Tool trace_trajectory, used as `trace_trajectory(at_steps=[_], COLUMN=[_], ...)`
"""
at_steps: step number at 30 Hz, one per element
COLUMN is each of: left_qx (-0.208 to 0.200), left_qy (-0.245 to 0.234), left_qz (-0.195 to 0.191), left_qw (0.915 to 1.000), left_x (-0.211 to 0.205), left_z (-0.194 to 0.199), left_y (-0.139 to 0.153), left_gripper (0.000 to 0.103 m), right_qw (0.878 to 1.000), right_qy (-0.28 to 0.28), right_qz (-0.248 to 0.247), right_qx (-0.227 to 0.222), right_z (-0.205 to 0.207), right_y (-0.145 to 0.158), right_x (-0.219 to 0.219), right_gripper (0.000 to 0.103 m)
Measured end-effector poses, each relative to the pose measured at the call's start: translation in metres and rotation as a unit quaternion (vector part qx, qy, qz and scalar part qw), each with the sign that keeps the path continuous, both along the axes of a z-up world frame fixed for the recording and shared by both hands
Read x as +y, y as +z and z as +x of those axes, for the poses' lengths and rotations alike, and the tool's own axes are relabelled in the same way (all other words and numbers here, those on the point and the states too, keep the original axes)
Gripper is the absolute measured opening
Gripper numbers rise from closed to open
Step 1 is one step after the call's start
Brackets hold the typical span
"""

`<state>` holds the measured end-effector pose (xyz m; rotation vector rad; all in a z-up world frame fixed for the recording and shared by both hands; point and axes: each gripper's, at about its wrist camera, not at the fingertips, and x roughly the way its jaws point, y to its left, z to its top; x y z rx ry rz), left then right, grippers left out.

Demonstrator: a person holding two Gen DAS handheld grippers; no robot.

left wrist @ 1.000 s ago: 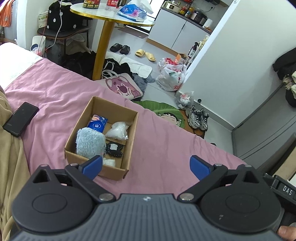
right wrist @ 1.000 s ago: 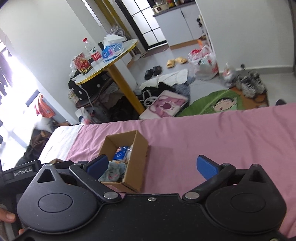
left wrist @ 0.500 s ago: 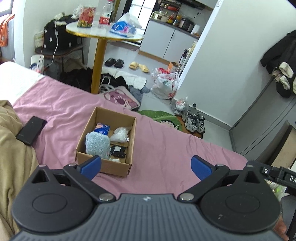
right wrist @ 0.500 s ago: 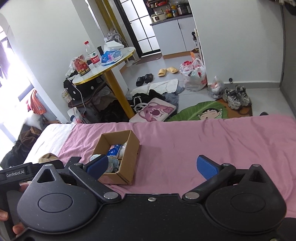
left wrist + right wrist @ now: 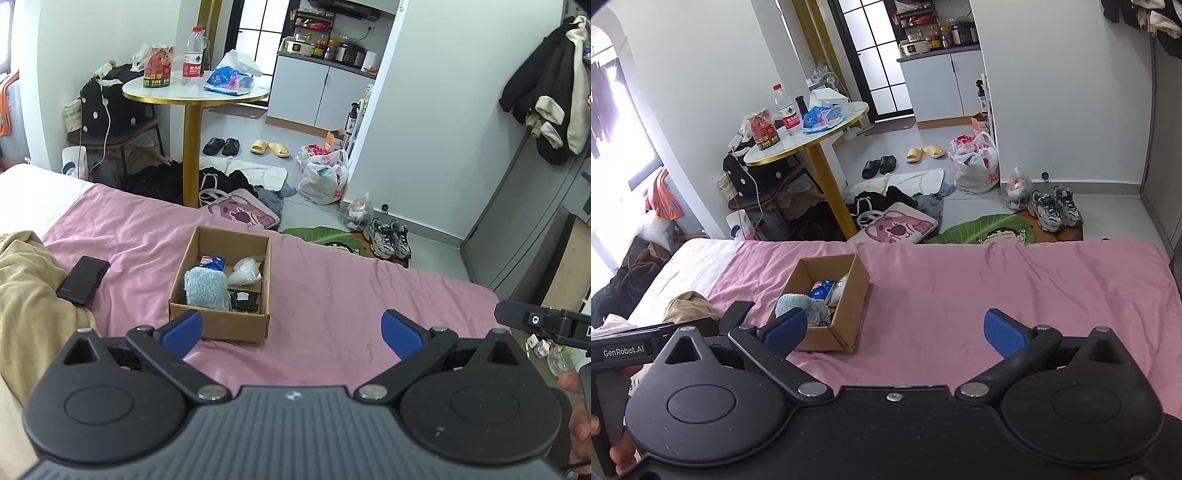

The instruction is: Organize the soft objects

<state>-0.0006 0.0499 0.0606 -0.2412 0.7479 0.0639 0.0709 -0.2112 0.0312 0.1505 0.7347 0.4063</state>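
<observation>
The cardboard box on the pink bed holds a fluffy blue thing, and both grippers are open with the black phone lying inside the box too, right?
Not quite: the black phone lies on the pink bed beside the cardboard box, not inside it, as the left wrist view shows. The rest holds.

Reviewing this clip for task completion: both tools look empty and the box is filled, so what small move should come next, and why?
Probably none beyond setting down the open, empty left tool and right tool: the fluffy blue cloth and small packets already sit inside the cardboard box, and no loose soft item shows on the pink sheet.

Both wrist views look down across the pink bed [image 5: 332, 295], sharing the cardboard box [image 5: 849, 295].
</observation>
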Motion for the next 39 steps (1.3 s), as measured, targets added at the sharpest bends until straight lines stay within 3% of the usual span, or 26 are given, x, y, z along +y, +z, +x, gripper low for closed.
trace_trajectory(at_steps=[19, 39], left_qx=[-0.010, -0.006], left_qy=[-0.005, -0.001], left_qz=[0.020, 0.020], left_qw=[0.9997, 0.9998], left_x=[-0.017, -0.015], left_z=[-0.029, -0.037], left_y=[0.007, 0.011], left_gripper=[0.102, 0.102], right_qw=[1.000, 0.999], right_qy=[0.005, 0.014], right_qz=[-0.018, -0.033], right_qx=[-0.019, -0.019], right_z=[-0.033, -0.040], right_y=[0.008, 0.011], right_x=[-0.009, -0.002], right_gripper=[0.103, 0.103])
